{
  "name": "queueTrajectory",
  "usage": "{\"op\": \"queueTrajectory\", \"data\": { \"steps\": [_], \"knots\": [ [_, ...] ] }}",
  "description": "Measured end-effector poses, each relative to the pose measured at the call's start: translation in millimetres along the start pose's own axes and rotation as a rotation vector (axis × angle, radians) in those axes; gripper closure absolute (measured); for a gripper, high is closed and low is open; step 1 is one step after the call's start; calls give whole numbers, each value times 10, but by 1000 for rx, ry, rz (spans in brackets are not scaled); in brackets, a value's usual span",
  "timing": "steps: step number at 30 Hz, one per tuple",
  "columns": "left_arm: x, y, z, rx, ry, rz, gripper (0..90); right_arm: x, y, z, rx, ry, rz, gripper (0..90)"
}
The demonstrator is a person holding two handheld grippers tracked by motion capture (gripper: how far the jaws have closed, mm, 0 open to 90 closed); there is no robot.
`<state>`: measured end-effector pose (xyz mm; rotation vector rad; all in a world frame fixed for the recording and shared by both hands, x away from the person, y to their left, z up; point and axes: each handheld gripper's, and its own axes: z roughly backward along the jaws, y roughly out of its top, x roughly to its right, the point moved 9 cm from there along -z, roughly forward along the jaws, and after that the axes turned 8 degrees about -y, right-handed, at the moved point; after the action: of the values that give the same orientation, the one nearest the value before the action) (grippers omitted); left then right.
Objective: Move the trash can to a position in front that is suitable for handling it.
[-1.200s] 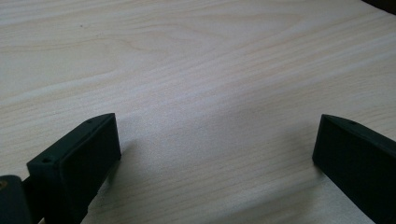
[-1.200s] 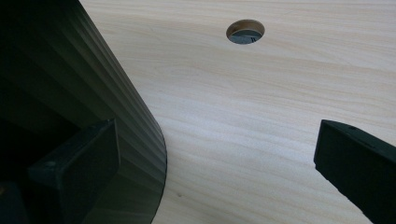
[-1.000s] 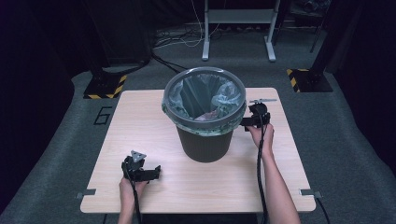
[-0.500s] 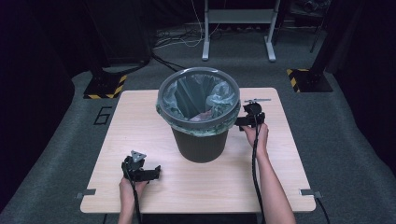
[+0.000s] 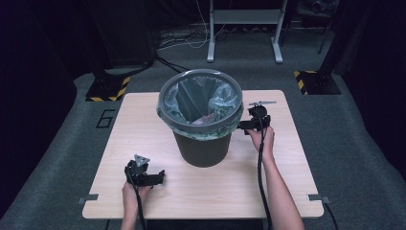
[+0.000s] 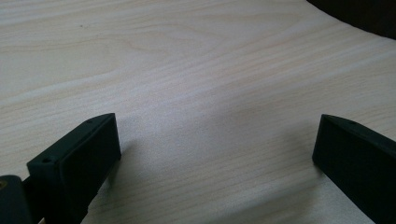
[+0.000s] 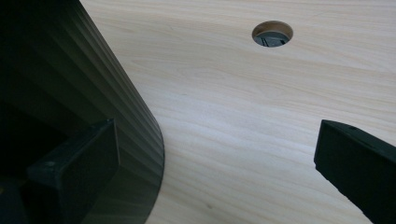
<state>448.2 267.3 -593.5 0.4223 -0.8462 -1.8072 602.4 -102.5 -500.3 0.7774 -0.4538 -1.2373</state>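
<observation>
Left tool [image 5: 154,177] low, jaws wide apart, right tool [image 5: 242,125] extended forward, jaws wide apart

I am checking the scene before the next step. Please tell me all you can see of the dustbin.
The dustbin is round, dark and ribbed, widening upward. It stands upright near the middle of the wooden table. A pale translucent bag lines it and folds over the grey rim. Something pinkish lies inside. The right tool is open at its side below the rim; contact cannot be judged.

The table [image 5: 201,187] is evenly lit from above while its surroundings are left in near darkness — soft shadows are cast beneath the close, slightly blurred black jaws.
</observation>
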Motion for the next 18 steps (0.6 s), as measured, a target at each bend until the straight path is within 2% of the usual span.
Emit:
{"op": "queueTrajectory", "data": {
  "steps": [9,11,18],
  "knots": [
    [0,0,0,-1,0,0,8,255,-196,193,-8,23,-4,0],
    [3,-1,0,-2,-2,3,8,272,-216,218,-9,26,-11,0],
    [4,-1,0,-2,-2,4,8,345,-344,322,-6,26,7,0]
  ]
}}
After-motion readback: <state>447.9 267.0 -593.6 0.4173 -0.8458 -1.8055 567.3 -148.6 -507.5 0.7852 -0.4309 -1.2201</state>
